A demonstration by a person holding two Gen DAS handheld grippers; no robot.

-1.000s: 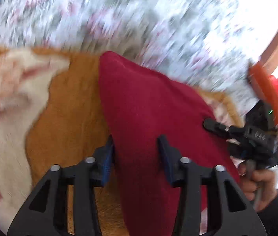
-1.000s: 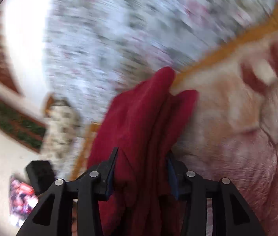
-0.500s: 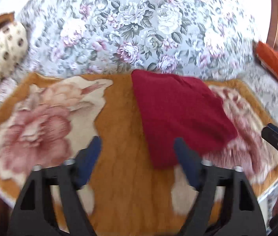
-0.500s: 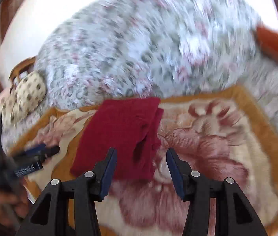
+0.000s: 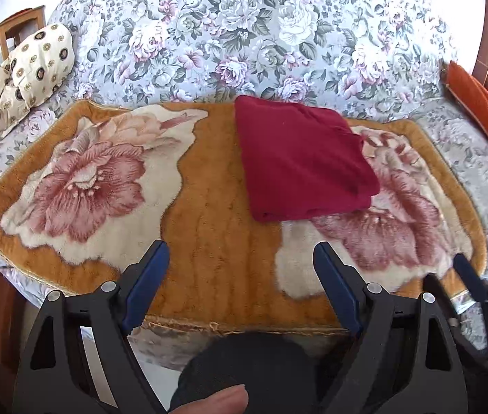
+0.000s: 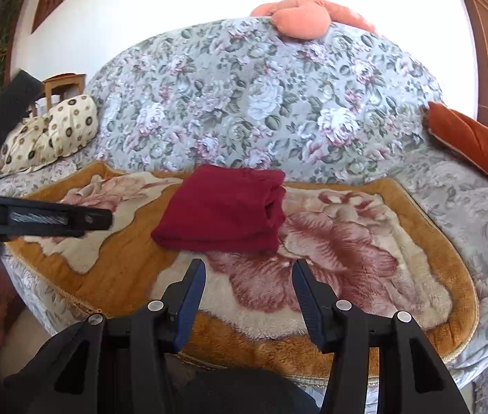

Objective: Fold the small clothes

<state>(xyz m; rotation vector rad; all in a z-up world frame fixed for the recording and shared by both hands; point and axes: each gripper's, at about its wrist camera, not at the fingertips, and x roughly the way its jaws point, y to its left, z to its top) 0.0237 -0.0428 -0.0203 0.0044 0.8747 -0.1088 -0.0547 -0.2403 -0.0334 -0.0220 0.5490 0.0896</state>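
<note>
Cloth (image 5: 300,158): I see it folded on the rug (image 5: 209,241), long axis running away from me.
Left tongs (image 5: 240,258): wide open, empty.
Right tongs (image 6: 249,276): wide open, empty.

Count: one folded red garment (image 5: 299,158), one floral mat (image 5: 209,241), two grippers (image 5: 240,258) (image 6: 249,272), one spotted pillow (image 6: 50,134), one orange cushion (image 6: 475,141).

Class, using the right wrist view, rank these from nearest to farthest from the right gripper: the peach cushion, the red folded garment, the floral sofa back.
1. red folded garment, just ahead on the mat.
2. floral sofa back, behind it.
3. peach cushion, on top, farthest from the right gripper.
</note>
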